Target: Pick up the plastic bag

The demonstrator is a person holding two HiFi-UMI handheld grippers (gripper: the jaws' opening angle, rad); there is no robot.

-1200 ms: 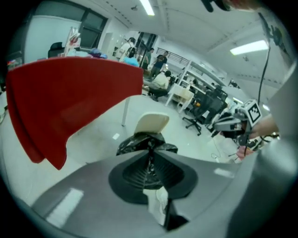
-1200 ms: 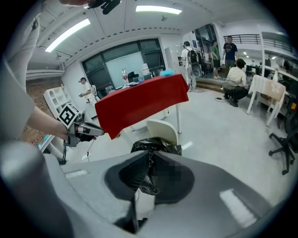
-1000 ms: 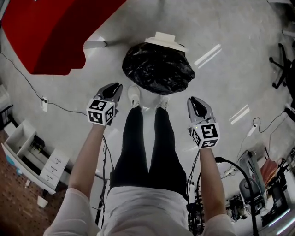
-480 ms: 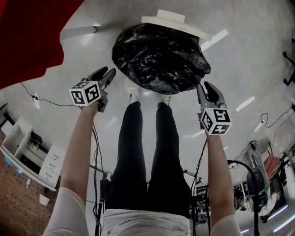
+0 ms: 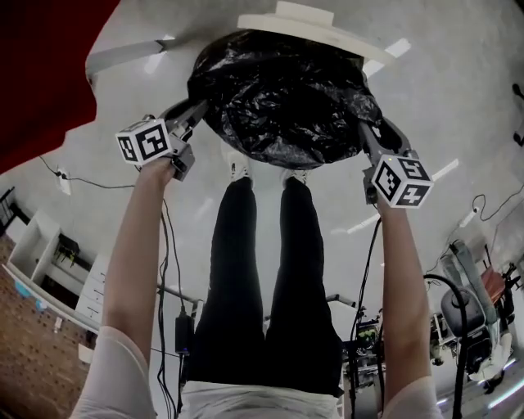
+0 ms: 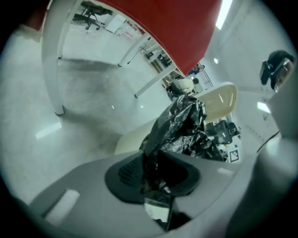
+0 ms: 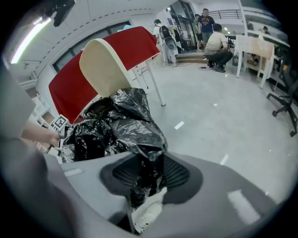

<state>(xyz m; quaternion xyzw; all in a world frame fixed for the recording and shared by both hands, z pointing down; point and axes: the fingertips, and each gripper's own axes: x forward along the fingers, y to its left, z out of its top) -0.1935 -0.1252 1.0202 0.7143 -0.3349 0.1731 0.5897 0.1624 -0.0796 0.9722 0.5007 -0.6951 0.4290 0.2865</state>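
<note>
Plastic bag (image 5: 278, 98) is sitting on the floor (image 5: 458, 106) right in front of the person's shoes (image 5: 237, 168). It's bulging and crinkly, with a cream panel (image 5: 303, 20) just behind it. I can't tell if that's a bin lid or a chair back.

Step in hand, I'd say: getting hold of the bag, one side each. Left hand-held gripper (image 5: 193, 111) is reaching into the bag's left flank. Its jaws have just been closing and are standing apart with a black fold running between them, pads not pinching yet as far as I'm seeing. Right hand-held gripper (image 5: 370, 132) is working the right flank. Its jaws have just been opening and are also standing apart, with a fold hanging in the gap. So nothing is being lifted yet.

Next move is calling for both to squeeze down on enough bunched film that it isn't slipping, then to come up together so the load isn't swinging.

As for what's inside, the bag is looking full, but the black film is hiding everything.
</note>
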